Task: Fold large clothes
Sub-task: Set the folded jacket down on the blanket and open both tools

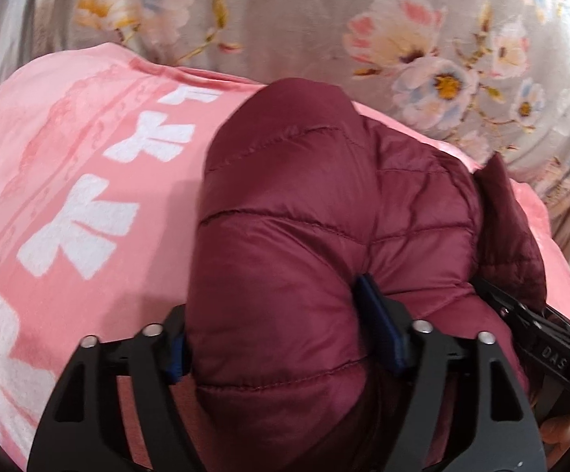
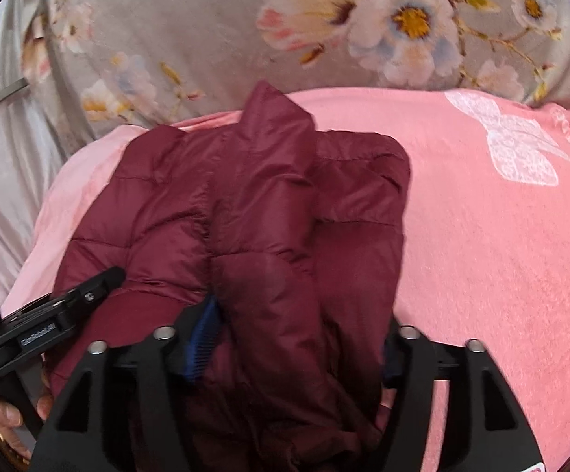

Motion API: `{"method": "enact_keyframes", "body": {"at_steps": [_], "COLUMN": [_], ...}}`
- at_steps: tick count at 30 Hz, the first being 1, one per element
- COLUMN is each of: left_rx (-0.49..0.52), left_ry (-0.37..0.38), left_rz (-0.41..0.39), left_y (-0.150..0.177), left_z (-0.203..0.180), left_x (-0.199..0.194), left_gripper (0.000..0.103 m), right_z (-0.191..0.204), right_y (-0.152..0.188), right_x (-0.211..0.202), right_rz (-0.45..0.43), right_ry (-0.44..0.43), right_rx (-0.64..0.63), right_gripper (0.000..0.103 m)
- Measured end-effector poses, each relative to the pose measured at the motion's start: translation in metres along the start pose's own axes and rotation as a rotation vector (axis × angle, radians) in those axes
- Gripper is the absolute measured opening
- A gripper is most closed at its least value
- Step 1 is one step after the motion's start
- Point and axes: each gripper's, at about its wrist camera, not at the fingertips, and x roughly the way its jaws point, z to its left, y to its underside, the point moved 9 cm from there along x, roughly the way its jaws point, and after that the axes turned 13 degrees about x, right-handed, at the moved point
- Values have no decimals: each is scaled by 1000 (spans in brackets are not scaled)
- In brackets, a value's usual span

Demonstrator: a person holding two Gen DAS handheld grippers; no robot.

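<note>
Each hand-held gripper, left [image 1: 285, 342] and right [image 2: 293, 338], has matte black angular fingers with triangular cut-outs, silver round screw heads on top and ribbed blue pads [image 2: 202, 338]. White lettering marks the side.

Maroon quilted jacket [image 1: 304, 236], pink bow-print blanket [image 1: 68, 181], grey floral sheet [image 1: 304, 19]

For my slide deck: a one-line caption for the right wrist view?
Right gripper straddles a folded maroon puffer jacket lying on a pink blanket, left gripper alongside.
</note>
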Motion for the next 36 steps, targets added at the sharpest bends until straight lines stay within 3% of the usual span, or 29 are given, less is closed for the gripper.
{"method": "enact_keyframes", "body": {"at_steps": [2,5,8,11,14,19,27,36], "left_rx": [9,30,64,101,97,-38,-58,-15], "left_ry": [-74,-157,-142,-128,-195,-206,-213,-275], "left_rz": [7,-1,-24,32,84,108,198,217], "left_y": [0,6,24,55,78,79,92,94], "left_z": [4,7,0,-15,-17,-6,3,0], "left_x": [-4,-34,-81,-102,-105,-95,-67,-64], "left_gripper": [88,88,88,88,87,87,89,92], "right_z": [-6,-16,-20,-13,-5,-17,-32,-28], "right_y": [-1,3,10,31,46,60,72,75], "right_x": [-5,-42,-103,-138,-133,-92,-59,-53], "right_rz": [-5,-62,-184,-189,-141,-36,90,99], "right_ry": [2,55,52,40,61,122,151,192], "right_rx": [28,10,-55,-134,-185,-162,-111,-149], "right_gripper": [73,73,69,31,11,6,2,2]}}
